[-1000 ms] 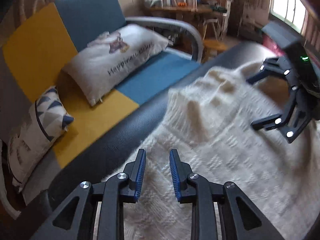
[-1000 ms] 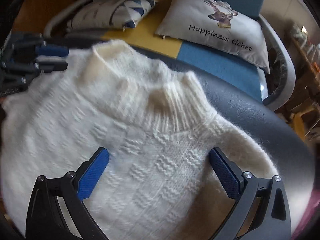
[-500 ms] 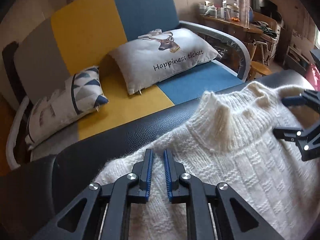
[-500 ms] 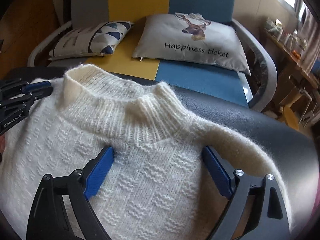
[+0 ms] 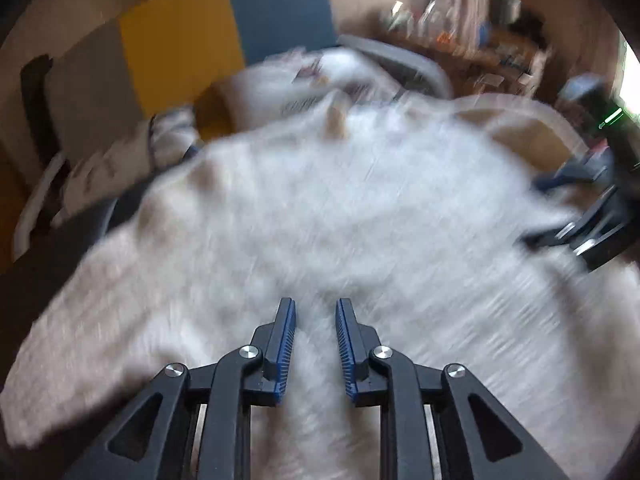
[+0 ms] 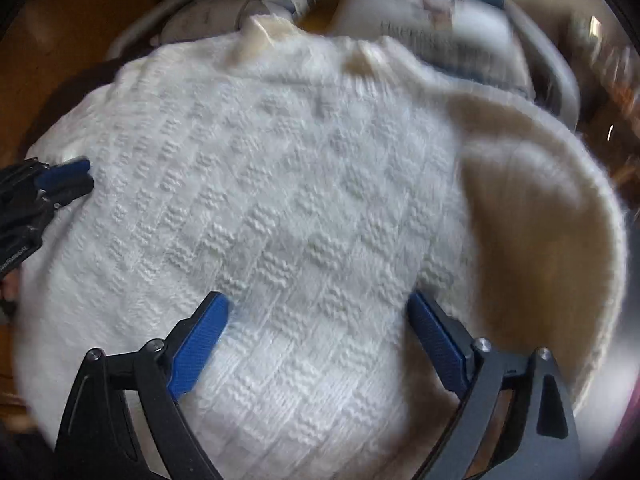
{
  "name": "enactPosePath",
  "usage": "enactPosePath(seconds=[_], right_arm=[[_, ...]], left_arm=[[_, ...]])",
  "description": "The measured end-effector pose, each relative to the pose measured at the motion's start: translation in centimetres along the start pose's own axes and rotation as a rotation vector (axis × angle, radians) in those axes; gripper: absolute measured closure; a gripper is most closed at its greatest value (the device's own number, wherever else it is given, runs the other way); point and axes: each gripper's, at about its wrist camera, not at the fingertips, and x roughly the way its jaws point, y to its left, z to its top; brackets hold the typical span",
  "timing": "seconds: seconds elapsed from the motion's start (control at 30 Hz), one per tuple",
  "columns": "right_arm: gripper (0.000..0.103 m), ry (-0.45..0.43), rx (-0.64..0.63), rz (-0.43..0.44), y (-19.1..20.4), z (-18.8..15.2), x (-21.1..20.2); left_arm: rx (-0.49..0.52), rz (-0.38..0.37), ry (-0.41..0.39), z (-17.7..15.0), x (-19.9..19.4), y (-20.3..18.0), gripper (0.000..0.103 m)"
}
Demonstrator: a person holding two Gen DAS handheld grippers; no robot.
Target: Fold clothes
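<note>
Both views blurred; left gripper fingers pinch sweater; right gripper spread wide.

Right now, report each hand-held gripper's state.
Left hand-held gripper: nearly closed, narrow gap; grip on the sweater cannot be told.
Right hand-held gripper: wide open, holding nothing.

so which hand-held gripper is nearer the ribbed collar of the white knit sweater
Left. The left hand-held gripper sits at the shoulder edge of the white knit sweater, left of the ribbed collar. The right hand-held gripper straddles the body further down.
</note>
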Motion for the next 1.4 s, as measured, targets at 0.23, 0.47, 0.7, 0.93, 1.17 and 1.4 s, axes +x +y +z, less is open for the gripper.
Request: enactPosePath(seconds=[0.23, 0.47, 0.7, 0.93, 1.17, 1.4], right_arm=[[0.004, -0.041, 0.114, 0.114, 0.4, -1.4, -5.2], [0.003, -0.027, 0.075, 0.122, 2.9, -10.1, -9.0], [0.000, -0.059, 0.093, -0.003, 4.8, -15.3, -7.0], [0.000, -0.078, 0.122, -0.030, 4.8, -15.6, -7.1], [0.000, -0.060, 0.118, -0.045, 5.2, -15.7, -6.9], [0.000, -0.039, 0.116, -0.035, 5.0, -15.5, -6.9]], left_arm=[[-0.077, -0.063, -0.029, -0.9, -4.0, 0.7, 0.080], [-0.157, -0.051, -0.070, -5.7, -9.4, 2.2, 0.080], [-0.347, -0.152, 0.015, -9.4, -9.7, 8.0, 0.075], [-0.329, -0.235, 0.073, -8.4, -6.6, 8.2, 0.072], [-0.350, -0.076, 0.091, -8.5, -6.3, 8.9, 0.096], [-0.393, -0.186, -0.015, -7.9, -9.8, 8.4, 0.084]])
